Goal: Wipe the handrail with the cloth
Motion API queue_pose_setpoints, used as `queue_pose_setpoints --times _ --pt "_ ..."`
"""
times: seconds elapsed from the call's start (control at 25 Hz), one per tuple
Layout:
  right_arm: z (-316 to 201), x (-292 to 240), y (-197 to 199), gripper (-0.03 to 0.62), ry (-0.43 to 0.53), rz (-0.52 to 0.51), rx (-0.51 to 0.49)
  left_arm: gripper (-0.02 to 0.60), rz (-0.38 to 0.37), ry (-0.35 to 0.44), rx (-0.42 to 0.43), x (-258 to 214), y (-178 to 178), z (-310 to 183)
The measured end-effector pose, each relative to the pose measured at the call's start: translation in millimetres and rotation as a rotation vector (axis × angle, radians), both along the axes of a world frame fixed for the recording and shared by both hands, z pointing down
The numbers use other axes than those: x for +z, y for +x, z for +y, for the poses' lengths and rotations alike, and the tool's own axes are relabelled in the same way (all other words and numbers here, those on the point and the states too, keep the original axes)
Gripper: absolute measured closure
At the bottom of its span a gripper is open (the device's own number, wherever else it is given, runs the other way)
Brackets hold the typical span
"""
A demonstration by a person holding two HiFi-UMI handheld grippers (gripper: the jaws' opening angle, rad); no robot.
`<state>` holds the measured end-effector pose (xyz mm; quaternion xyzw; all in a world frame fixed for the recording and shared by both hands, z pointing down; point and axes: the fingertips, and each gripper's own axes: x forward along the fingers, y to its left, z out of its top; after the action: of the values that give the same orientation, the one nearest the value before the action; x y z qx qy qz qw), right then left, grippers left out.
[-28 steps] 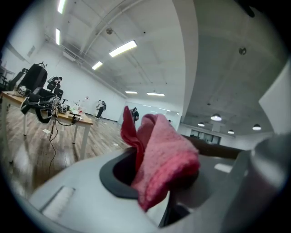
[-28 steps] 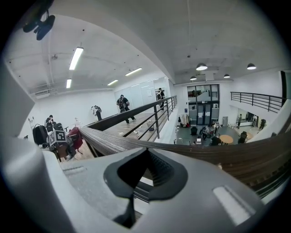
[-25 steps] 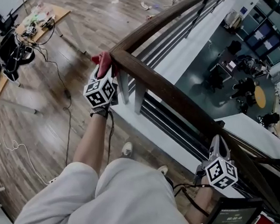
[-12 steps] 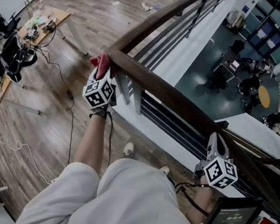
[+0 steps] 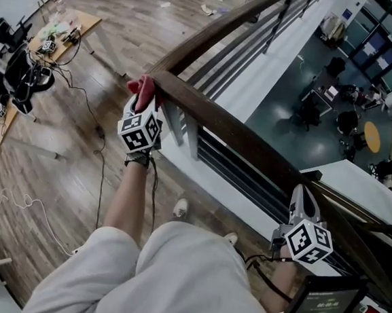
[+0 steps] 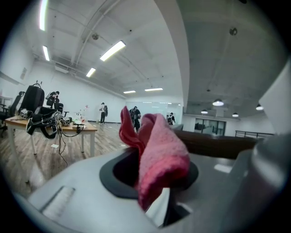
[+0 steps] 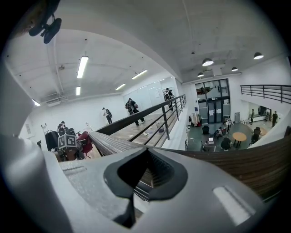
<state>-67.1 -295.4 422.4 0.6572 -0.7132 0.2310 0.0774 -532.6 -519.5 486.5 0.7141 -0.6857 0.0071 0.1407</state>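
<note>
The dark wooden handrail (image 5: 239,132) runs from the corner at upper left down to the lower right. A pink cloth (image 5: 144,86) is pressed against the rail's corner on its near side. My left gripper (image 5: 145,101) is shut on it and points up at the rail. In the left gripper view the cloth (image 6: 157,154) bulges up out of the jaws, with the handrail (image 6: 213,143) just behind. My right gripper (image 5: 302,194) is shut on nothing, its tips beside the rail at lower right. The right gripper view looks along the handrail (image 7: 107,143) over the shut gripper (image 7: 132,200).
Beyond the railing is a drop to a lower floor (image 5: 323,109) with furniture. A desk (image 5: 57,28) with gear stands at upper left, and cables (image 5: 100,171) trail over the wooden floor. A small screen (image 5: 320,306) sits at the bottom right. People (image 6: 103,113) stand far off.
Almost nothing: the left gripper with the cloth stays at the rail's corner, shifted a touch. The right gripper has not moved.
</note>
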Motion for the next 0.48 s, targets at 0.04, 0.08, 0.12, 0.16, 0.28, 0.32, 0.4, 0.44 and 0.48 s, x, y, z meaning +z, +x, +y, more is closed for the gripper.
queue_pose_setpoints --times 0.04,0.08,0.12,0.16,0.28,0.32,0.4,0.44,0.48 --pt "-0.6 -0.3 -0.3 0.591 0.0 -0.001 -0.001 0.448 -0.013 -0.006 -0.007 -0.3 -0.6 -0.1" --pt "-0.9 -0.4 -0.6 0.591 0.0 -0.002 -0.001 0.45 -0.024 -0.012 -0.016 -0.6 -1.2 -0.1" --pt "-0.8 0.0 -1.0 0.591 0.0 -0.002 -0.002 0.453 -0.035 -0.017 -0.026 -0.7 -1.9 0.1" --pt "-0.4 0.8 -1.4 0.591 -0.001 -0.003 -0.003 0.456 -0.041 -0.021 -0.036 -0.4 -2.7 0.7" --pt "0.4 2.5 -1.4 0.591 -0.002 -0.005 -0.007 0.46 -0.03 -0.019 -0.059 -0.3 -3.9 3.0" --pt "0.3 2.2 -1.3 0.591 -0.003 -0.004 -0.008 0.46 -0.025 -0.017 -0.064 -1.0 -4.2 3.8" --pt "0.1 0.9 -1.0 0.591 -0.005 -0.004 -0.011 0.462 -0.015 -0.013 -0.07 -2.7 -4.6 5.4" --pt "0.2 0.6 -0.8 0.591 -0.006 -0.004 -0.012 0.462 -0.009 -0.011 -0.073 -3.4 -4.9 6.5" --pt "0.5 0.8 -0.6 0.591 -0.007 -0.004 -0.012 0.463 -0.002 -0.007 -0.077 -3.8 -5.6 8.2"
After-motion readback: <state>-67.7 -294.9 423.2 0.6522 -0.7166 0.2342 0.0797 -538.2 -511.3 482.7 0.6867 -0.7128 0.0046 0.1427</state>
